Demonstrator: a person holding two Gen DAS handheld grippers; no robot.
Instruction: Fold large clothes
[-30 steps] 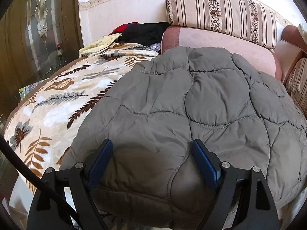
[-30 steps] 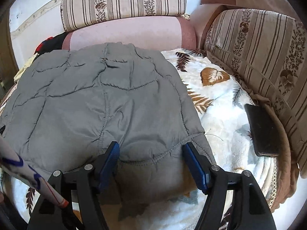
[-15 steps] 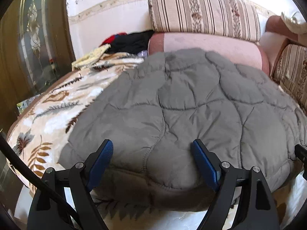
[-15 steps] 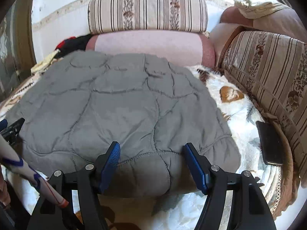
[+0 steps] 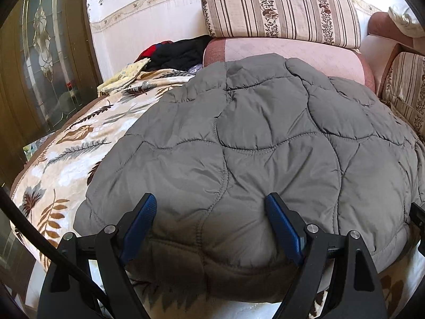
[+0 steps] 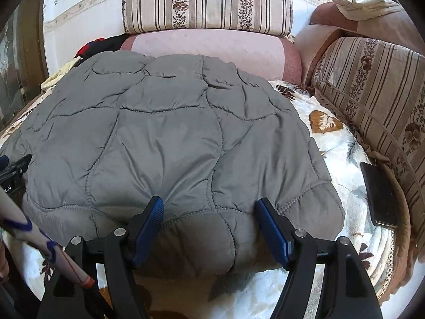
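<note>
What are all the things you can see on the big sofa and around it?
quilted jacket: one, grey, spread on the leaf blanket
leaf blanket: one, cream with brown leaves, covering the seat
striped cushions: two, beige and brown, one at the back, one on the right side
pink bolster: one, behind the jacket
clothes pile: one, black and red, far left corner
phone: one, dark, on the blanket's right edge
glass door: one, brown frame, left
left gripper: one, black with blue pads, open over the jacket's near edge
right gripper: one, same colours, open over the near edge

Quilted jacket [image 5: 265, 146] (matt, seemingly nylon cloth)
</note>
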